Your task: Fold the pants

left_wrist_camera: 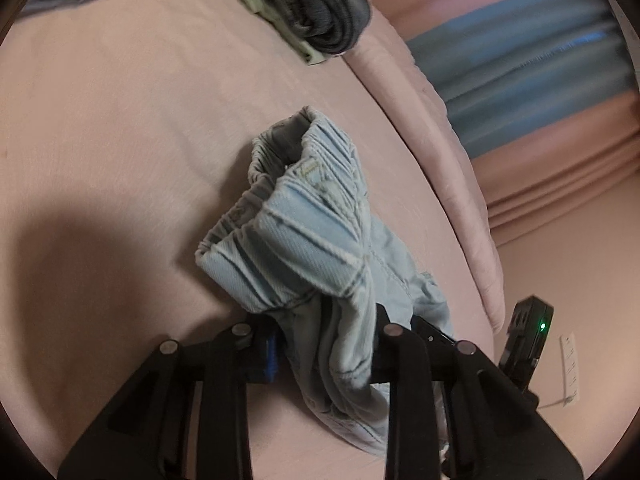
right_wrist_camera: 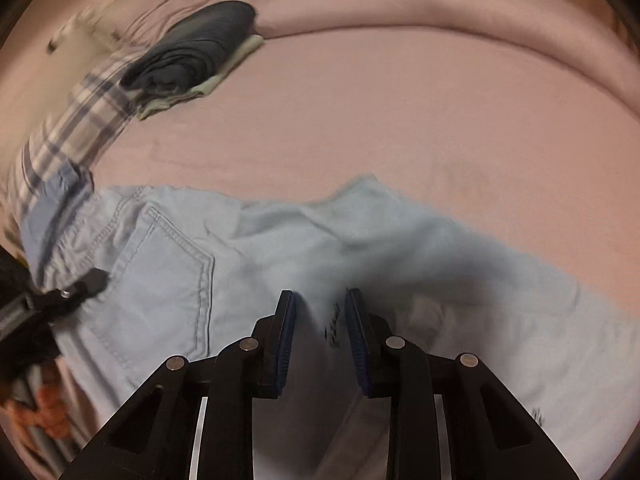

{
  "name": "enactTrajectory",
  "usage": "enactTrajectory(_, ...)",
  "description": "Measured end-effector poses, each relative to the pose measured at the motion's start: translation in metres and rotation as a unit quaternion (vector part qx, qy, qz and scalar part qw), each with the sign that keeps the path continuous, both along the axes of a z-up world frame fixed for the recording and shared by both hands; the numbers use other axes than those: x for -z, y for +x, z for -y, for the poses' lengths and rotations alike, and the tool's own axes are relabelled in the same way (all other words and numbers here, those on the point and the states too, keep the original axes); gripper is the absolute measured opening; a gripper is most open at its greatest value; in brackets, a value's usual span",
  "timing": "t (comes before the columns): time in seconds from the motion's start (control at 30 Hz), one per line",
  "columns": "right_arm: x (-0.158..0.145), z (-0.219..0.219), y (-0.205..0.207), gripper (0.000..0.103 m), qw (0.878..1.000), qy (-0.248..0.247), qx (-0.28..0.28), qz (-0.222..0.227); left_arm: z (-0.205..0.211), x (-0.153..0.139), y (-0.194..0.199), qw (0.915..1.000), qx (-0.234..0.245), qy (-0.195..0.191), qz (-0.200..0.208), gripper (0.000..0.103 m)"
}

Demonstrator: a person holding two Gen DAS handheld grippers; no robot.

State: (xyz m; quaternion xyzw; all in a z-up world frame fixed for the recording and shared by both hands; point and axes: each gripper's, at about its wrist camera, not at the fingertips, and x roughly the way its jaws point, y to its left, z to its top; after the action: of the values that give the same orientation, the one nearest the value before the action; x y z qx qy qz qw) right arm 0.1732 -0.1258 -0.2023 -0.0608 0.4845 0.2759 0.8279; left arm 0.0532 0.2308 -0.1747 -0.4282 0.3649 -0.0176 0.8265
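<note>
Left wrist view: pale blue pants [left_wrist_camera: 304, 240] bunched on the pink bedsheet [left_wrist_camera: 120, 120], waistband gathered and standing up, cloth pinched between the left gripper [left_wrist_camera: 324, 344] jaws. Clamped on denim, right pad buried under the fabric. Beyond, a dark folded garment [left_wrist_camera: 320, 8] stacked on a pale green one [left_wrist_camera: 256, 4], well apart from the pants. Rolled pink blanket [left_wrist_camera: 440, 140] along the right, blue-striped bedding [left_wrist_camera: 520, 72] behind it.

Right wrist view: pants [right_wrist_camera: 168, 264] spread flat, back pocket showing. Right gripper [right_wrist_camera: 320, 316] over the leg, jaws standing apart, blue pads clear of the cloth. Far leg blurred and shadowed, hard to read. Plaid fabric [right_wrist_camera: 80, 120] at the left, smeared. Left gripper's fingertip [right_wrist_camera: 92, 280] on the waistband area, rest cut off at the edge.
</note>
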Motion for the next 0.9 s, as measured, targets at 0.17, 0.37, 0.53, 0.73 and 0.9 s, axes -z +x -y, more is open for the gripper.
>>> enactTrajectory(0.17, -0.009, 0.008, -0.037, 0.029, 1.0, 0.003, -0.006, -0.028, 0.005, -0.01, 0.002, 0.9996, 0.01, 0.02, 0.013, 0.027)
enactTrajectory(0.37, 0.001, 0.015, -0.112, 0.029, 0.998, -0.01, -0.052, -0.042, 0.018, -0.027, 0.002, 0.9974, 0.03, 0.06, 0.027, 0.027)
enactTrajectory(0.53, -0.01, 0.038, -0.136, 0.029, 0.995, 0.036, -0.064, -0.06, 0.037, -0.049, 0.001, 0.9929, 0.05, 0.097, 0.047, 0.024)
enactTrajectory(0.73, -0.02, 0.091, -0.125, 0.029, 0.995, 0.09, 0.022, -0.023, 0.066, -0.076, 0.001, 0.9839, 0.079, 0.141, 0.077, 0.025)
enactTrajectory(0.9, -0.006, 0.125, -0.112, 0.029, 0.984, 0.149, 0.079, -0.057, 0.107, -0.098, 0.002, 0.9687, 0.127, 0.185, 0.106, 0.024)
